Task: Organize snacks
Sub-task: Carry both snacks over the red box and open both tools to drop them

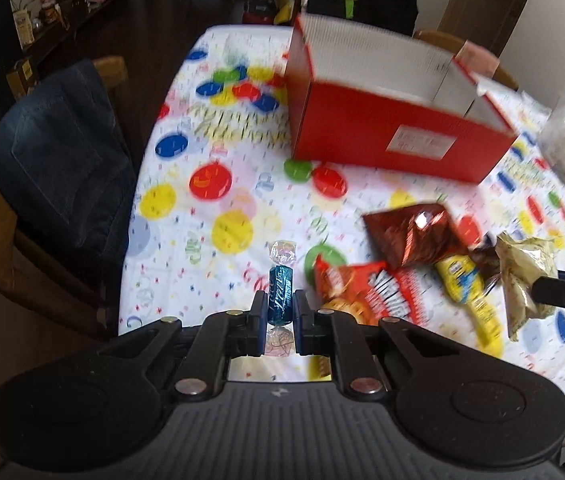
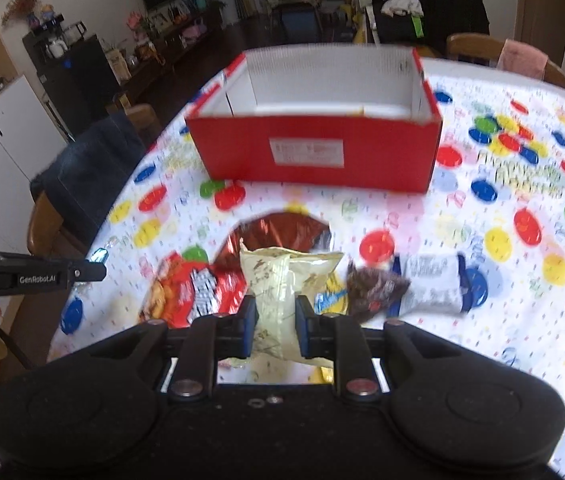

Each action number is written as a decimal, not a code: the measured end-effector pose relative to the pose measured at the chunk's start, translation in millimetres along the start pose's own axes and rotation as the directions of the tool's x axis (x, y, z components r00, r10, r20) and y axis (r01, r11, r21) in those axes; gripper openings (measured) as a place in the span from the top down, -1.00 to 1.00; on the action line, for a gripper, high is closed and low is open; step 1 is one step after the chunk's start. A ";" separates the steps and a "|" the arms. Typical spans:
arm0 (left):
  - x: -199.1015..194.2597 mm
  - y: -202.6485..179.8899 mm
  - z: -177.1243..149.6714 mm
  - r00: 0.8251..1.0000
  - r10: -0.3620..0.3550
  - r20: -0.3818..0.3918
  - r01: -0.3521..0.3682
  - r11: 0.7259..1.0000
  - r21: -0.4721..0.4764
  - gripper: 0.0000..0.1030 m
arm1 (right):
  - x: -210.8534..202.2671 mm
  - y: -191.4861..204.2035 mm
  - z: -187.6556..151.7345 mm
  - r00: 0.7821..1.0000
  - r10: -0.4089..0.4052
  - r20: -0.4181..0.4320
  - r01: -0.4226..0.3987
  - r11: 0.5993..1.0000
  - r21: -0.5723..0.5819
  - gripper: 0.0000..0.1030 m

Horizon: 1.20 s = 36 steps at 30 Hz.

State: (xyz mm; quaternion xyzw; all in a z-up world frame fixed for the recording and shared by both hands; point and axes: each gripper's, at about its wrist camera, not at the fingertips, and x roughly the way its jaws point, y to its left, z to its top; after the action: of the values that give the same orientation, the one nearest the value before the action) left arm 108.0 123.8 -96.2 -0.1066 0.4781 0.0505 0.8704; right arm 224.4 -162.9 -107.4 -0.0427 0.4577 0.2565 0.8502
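A: Left wrist view: your left gripper (image 1: 280, 312) has its jaws pinching a blue wrapped candy (image 1: 279, 294), held above the surface (image 1: 186, 208).

B: Right wrist view: your right gripper (image 2: 276, 322) has its jaws clamped on a cream packet (image 2: 272, 284).

A: Progress?

B: Early, by my reading. The red box (image 2: 314, 156) on the far side looks almost empty; several snack bags (image 2: 198, 290) lie near you, unsorted.
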 end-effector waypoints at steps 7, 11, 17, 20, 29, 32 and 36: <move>-32.5 -18.2 29.9 0.997 -0.029 0.077 0.027 0.999 0.032 0.76 | -25.8 -5.7 33.6 0.996 0.017 0.083 -0.019 1.000 0.023 0.64; -38.7 -31.3 52.3 0.993 -0.045 0.109 0.040 0.998 0.049 0.76 | -31.8 -13.5 58.3 0.992 0.020 0.121 -0.024 0.999 0.031 0.64; -34.0 -50.5 92.7 0.988 -0.044 0.148 0.034 0.997 0.067 0.76 | -27.3 -30.5 98.0 0.985 -0.005 0.172 0.001 1.000 0.020 0.64; -27.6 -59.4 111.9 0.987 -0.037 0.155 0.025 0.997 0.077 0.76 | -20.4 -41.8 116.8 0.984 -0.004 0.178 0.000 1.000 0.024 0.64; 11.1 -80.4 168.4 0.992 0.014 0.128 -0.025 0.996 0.087 0.76 | 16.2 -72.1 174.3 0.988 0.006 0.152 -0.012 0.999 0.038 0.64; 29.4 -83.7 185.4 0.994 0.035 0.106 -0.043 0.996 0.079 0.76 | 35.7 -79.6 191.3 0.991 -0.006 0.137 0.001 0.999 0.035 0.64; 55.9 -85.3 207.6 0.995 0.068 0.075 -0.073 0.995 0.067 0.76 | 64.2 -87.5 209.5 0.995 -0.008 0.094 0.006 1.000 0.029 0.64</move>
State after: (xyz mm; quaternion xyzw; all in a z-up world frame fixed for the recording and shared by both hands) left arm 324.7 88.6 -23.7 -0.0574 0.4509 0.0681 0.8881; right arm 453.3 -148.7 -52.1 -0.0198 0.4204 0.2486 0.8724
